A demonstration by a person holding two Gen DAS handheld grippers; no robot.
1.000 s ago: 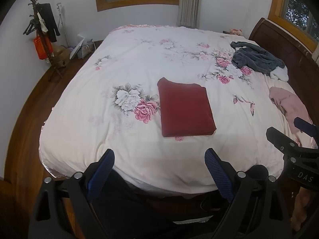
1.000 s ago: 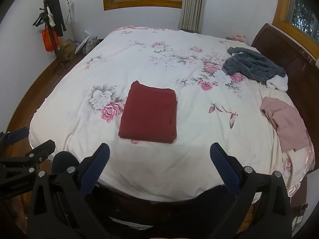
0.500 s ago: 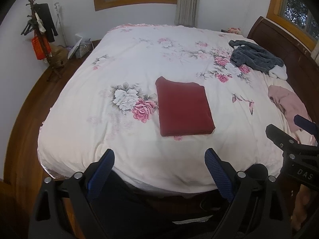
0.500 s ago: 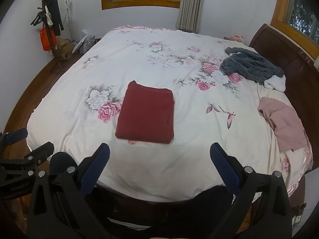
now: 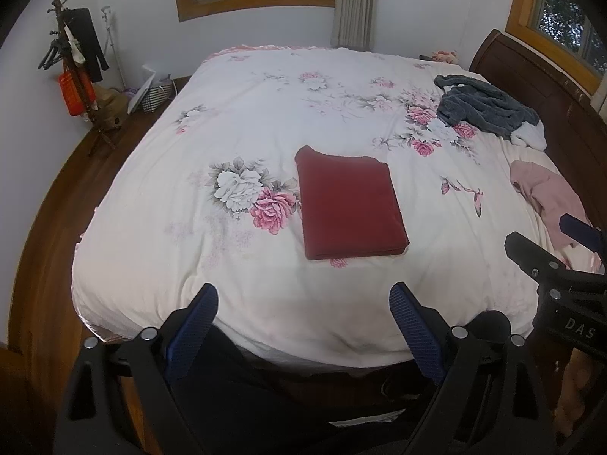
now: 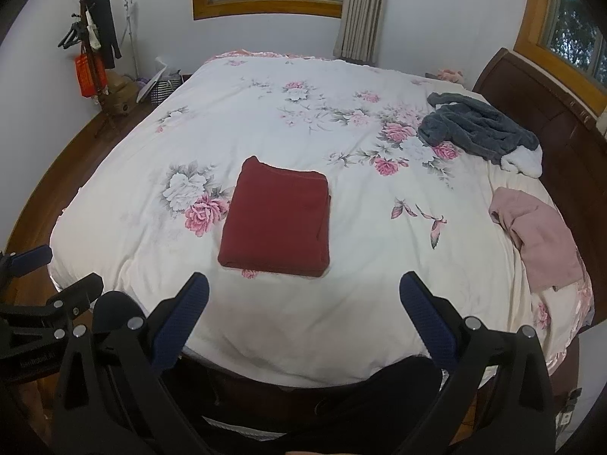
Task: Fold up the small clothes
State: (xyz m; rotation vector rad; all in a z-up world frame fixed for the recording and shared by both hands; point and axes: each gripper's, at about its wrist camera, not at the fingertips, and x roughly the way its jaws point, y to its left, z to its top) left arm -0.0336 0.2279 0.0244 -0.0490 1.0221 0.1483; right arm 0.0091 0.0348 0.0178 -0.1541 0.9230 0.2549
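Both cameras are pulling slightly back from the bed (image 5: 159, 204), so the red folded garment (image 5: 349, 206) is sitting a little farther up the view than a second ago, while the clothes themselves are lying where they were.

Neither gripper is holding anything. In its own view the left gripper (image 5: 303, 303) is hovering above the near edge of the bed with its blue-padded fingers (image 5: 193, 326) spread wide and nothing between them. Likewise the right gripper (image 6: 303, 292) is hanging over the same edge, its fingers (image 6: 425, 314) standing wide apart and empty. Each gripper is also showing at the side of the other's view.

That red folded garment (image 6: 277, 220) is lying as a neat flat rectangle on the floral bedspread, ahead of both grippers and touching neither, just beside a printed pink and white flower. A pink garment (image 6: 538, 239) is lying loosely crumpled near the right edge of the bed, well apart from the red one. Farther back on the right, a grey fleecy garment (image 6: 474, 129) is lying in a heap near the dark wooden headboard (image 6: 561, 125). At the far left corner of the room a coat stand (image 5: 72, 72) is standing on the wooden floor.
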